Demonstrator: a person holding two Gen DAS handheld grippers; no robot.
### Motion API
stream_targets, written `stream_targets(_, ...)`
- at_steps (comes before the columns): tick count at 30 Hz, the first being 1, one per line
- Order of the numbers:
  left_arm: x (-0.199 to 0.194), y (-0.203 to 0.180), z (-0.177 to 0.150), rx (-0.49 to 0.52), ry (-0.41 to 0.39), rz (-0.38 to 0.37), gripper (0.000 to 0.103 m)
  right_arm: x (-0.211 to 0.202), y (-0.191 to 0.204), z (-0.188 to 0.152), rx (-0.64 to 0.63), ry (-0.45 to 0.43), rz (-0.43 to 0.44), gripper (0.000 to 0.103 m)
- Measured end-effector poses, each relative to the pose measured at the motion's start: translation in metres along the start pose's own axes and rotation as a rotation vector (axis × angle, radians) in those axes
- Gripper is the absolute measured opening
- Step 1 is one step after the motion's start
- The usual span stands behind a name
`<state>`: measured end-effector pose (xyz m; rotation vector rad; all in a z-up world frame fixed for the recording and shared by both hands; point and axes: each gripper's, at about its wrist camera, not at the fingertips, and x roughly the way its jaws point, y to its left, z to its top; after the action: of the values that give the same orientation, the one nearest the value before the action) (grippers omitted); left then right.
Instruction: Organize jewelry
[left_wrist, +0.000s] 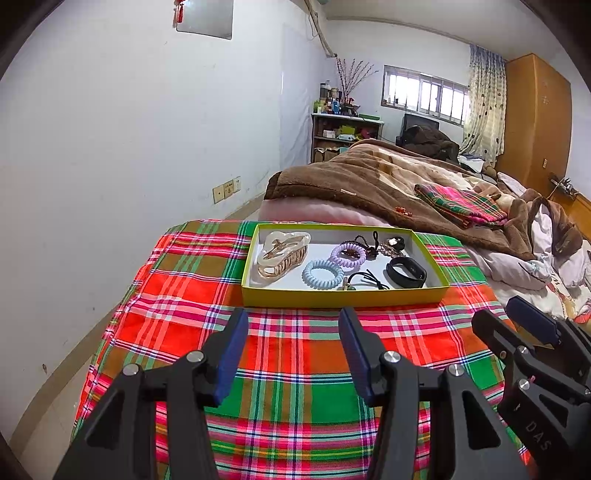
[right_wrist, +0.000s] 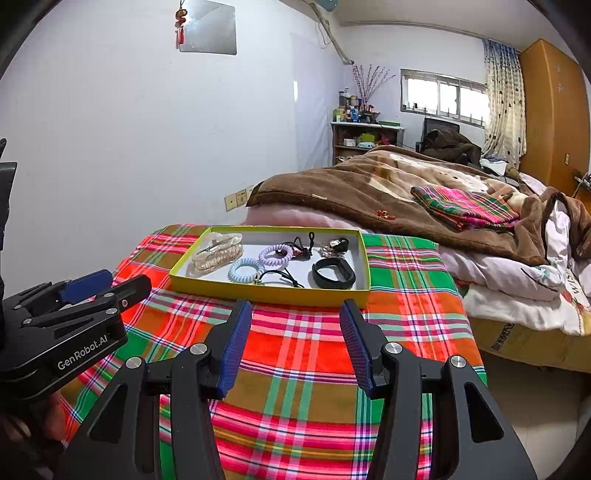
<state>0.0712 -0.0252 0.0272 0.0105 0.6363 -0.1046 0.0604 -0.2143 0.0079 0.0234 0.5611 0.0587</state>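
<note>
Both tools stand with fingers apart, holding nothing. The yellow tray (left_wrist: 343, 295) of jewelry lies on the plaid cloth (left_wrist: 295, 369) just ahead of the left tool (left_wrist: 293, 321), and ahead, slightly left, of the right tool (right_wrist: 295, 314).

I see white walls (left_wrist: 129, 129) and a barred window (right_wrist: 443, 98) letting in daylight. A wooden wardrobe (right_wrist: 550, 110) stands beside the curtain (right_wrist: 504, 107); a cluttered shelf (left_wrist: 343, 134) fills the far corner.

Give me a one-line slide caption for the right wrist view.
Open right tongs hover over plaid cloth before a yellow tray holding hair claw, coil ties and black wristband.
</note>
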Motion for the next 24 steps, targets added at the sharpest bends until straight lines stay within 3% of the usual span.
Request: stream_targets(24,0.0002,0.0004,0.0012,-0.008,0.003,0.003,0.053,-0.0002,-0.0024,-0.0002,0.002,-0.007,-0.002,0.050)
